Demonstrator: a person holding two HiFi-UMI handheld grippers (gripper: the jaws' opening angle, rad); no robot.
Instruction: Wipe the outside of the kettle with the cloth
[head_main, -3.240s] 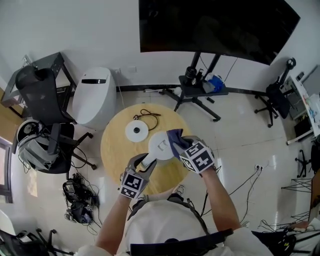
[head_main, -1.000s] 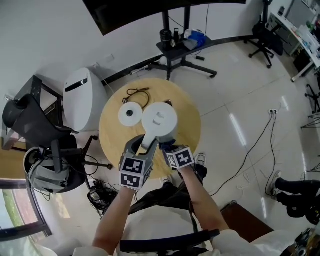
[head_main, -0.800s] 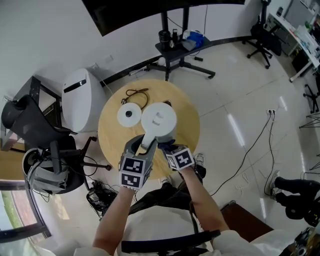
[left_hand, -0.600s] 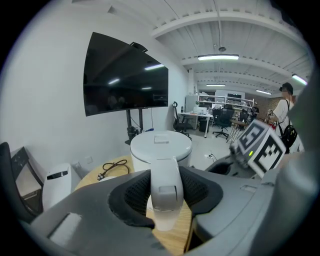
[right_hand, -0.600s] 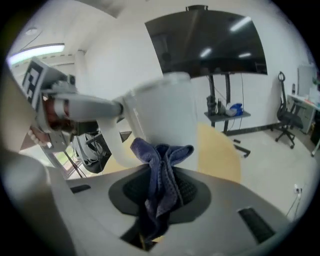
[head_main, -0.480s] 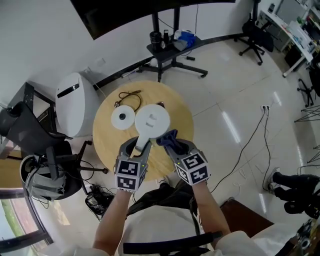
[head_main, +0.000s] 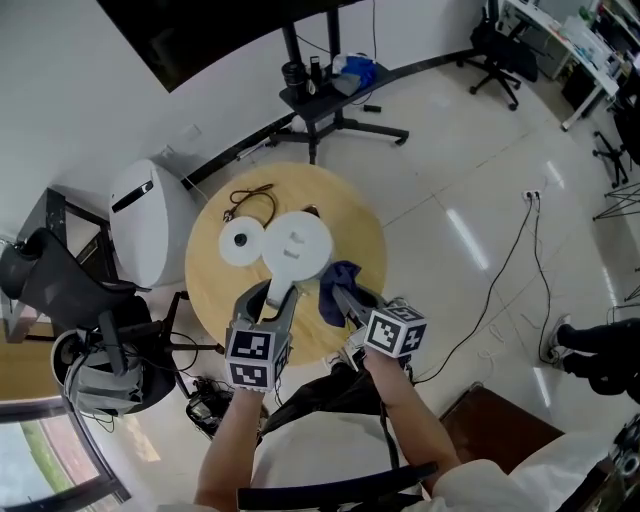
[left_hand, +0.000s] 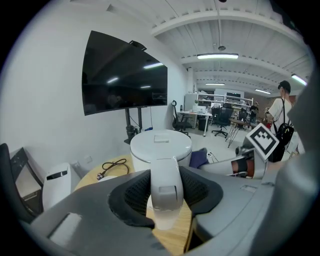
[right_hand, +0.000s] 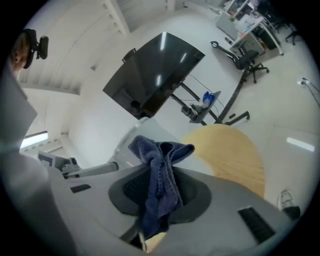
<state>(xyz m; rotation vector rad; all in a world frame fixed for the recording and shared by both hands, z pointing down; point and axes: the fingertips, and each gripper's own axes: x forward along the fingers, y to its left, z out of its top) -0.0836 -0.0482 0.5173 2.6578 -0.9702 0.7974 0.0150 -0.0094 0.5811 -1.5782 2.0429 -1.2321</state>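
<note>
Kettle: the white kettle (head_main: 297, 243) is standing upright on the round tabletop (head_main: 352, 222), lid up, just beside its separate round base (head_main: 240, 242).
Left hand-held gripper: the left hand-held gripper (head_main: 277, 298) is clamping the kettle's handle (left_hand: 165, 186), with its jaws pressing on both sides.
Right hand-held gripper: the right hand-held gripper (head_main: 345, 298) is pinching the blue cloth (right_hand: 160, 180) at its bunched middle, and a loose end is sticking out past the tips.
Deciding relation: in the head view the kettle body is lying up and to the left of the cloth, close by. Whether cloth and wall are touching cannot be told.
Long axis: the handle is running from the body back toward the person, so the wall on the handle's right side is facing the cloth.
Nearer hand: the right hand is sitting nearer that bare wall, while the left is occupied steadying the kettle.
Coming move, as a judgement: the cloth is likely needing to travel leftward and forward onto that wall.
</note>
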